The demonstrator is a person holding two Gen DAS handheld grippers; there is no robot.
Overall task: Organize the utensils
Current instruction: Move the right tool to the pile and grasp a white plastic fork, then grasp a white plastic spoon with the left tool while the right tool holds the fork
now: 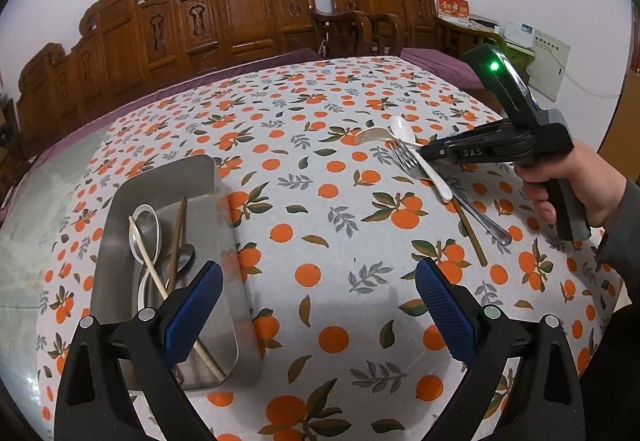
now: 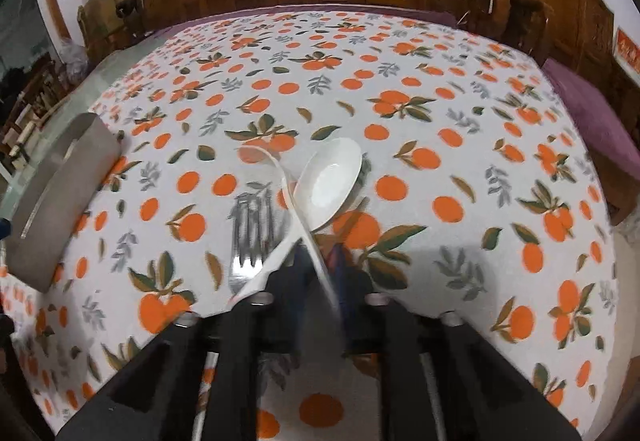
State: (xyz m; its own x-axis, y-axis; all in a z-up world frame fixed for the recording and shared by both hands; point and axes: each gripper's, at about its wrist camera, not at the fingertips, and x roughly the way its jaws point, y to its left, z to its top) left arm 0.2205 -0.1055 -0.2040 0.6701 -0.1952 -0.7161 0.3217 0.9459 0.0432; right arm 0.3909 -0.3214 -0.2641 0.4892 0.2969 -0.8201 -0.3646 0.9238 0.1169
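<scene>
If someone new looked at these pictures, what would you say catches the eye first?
Probably the loud orange-print tablecloth covering the table. Next, the loose pile of utensils at its far right, where a white spoon lies crossed with a metal fork right at the right gripper. On the left sits a metal tray already holding several utensils, with the open left gripper beside it.

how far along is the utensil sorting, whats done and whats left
Partly done. The steel tray already holds spoons and chopsticks. The right claw is at the pile, seemingly closing on a fork. The white spoon, another fork and a chopstick remain. The left claw hangs open.
</scene>
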